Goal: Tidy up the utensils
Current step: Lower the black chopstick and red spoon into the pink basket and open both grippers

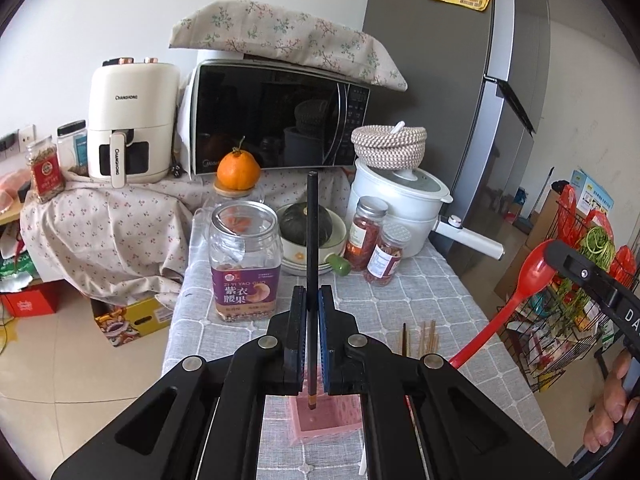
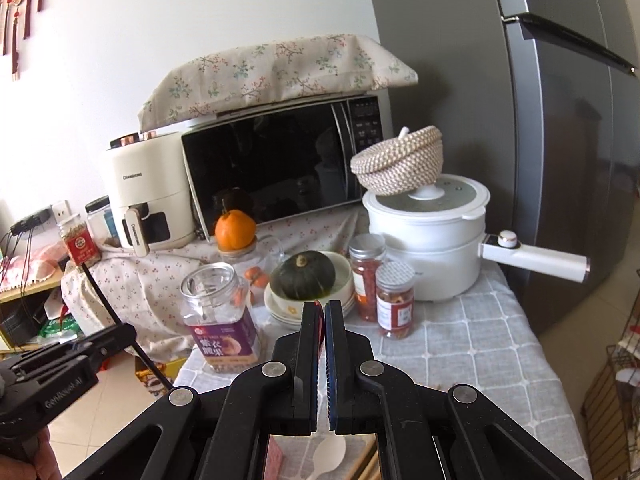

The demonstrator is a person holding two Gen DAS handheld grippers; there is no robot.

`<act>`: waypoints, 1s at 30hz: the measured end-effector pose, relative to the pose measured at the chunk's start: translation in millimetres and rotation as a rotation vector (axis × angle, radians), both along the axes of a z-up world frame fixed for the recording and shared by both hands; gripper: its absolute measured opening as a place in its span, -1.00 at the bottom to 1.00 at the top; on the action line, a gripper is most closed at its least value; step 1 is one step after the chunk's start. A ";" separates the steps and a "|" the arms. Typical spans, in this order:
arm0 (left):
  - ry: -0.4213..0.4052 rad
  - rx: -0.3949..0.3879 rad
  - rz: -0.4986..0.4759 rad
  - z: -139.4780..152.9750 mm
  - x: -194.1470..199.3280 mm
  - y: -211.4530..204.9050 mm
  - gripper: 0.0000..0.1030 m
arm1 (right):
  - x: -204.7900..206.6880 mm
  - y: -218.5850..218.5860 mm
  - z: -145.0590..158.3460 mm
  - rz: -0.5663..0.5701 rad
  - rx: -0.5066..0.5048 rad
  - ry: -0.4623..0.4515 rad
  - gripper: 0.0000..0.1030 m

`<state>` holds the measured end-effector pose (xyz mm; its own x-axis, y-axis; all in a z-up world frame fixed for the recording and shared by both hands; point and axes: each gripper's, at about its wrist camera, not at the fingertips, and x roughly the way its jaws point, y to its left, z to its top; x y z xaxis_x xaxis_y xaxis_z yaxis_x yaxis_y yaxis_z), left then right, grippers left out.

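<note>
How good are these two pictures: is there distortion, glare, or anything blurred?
Left wrist view: strong fisheye bending, the refrigerator edge curves, corners are dark; the microwave door mirrors the room; the black chopstick in the left gripper is sharp. Right wrist view: same bending, soft daylight, no harsh shadows; the white spoon under the right gripper looks slightly soft.

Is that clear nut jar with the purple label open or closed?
Open. The nut jar has no lid on it in either view; its bare rim and hollow mouth show, with only a thin layer of contents at the bottom.
</note>
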<state>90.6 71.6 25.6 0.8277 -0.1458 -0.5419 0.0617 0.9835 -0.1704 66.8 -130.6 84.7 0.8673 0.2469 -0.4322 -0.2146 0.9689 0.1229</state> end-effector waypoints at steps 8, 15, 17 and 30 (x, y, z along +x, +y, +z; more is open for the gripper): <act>0.103 0.000 -0.001 -27.2 27.7 2.8 -0.89 | 15.6 50.0 -24.3 0.068 -0.134 0.003 -0.96; 0.119 -0.012 -0.003 -31.7 32.6 3.6 -0.88 | 40.4 59.3 -54.7 0.059 -0.142 0.106 -0.96; 0.118 -0.012 -0.005 -32.0 32.8 3.1 -0.88 | 44.5 61.5 -60.2 0.056 -0.145 0.120 -0.96; 0.126 -0.028 0.021 -27.9 31.6 6.5 -0.78 | 51.3 49.4 -66.0 0.104 0.045 0.181 -0.43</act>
<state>122.2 78.1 -2.4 0.7563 -0.1456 -0.6379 0.0175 0.9791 -0.2027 118.1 -81.2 18.7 0.7456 0.3536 -0.5648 -0.2835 0.9354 0.2113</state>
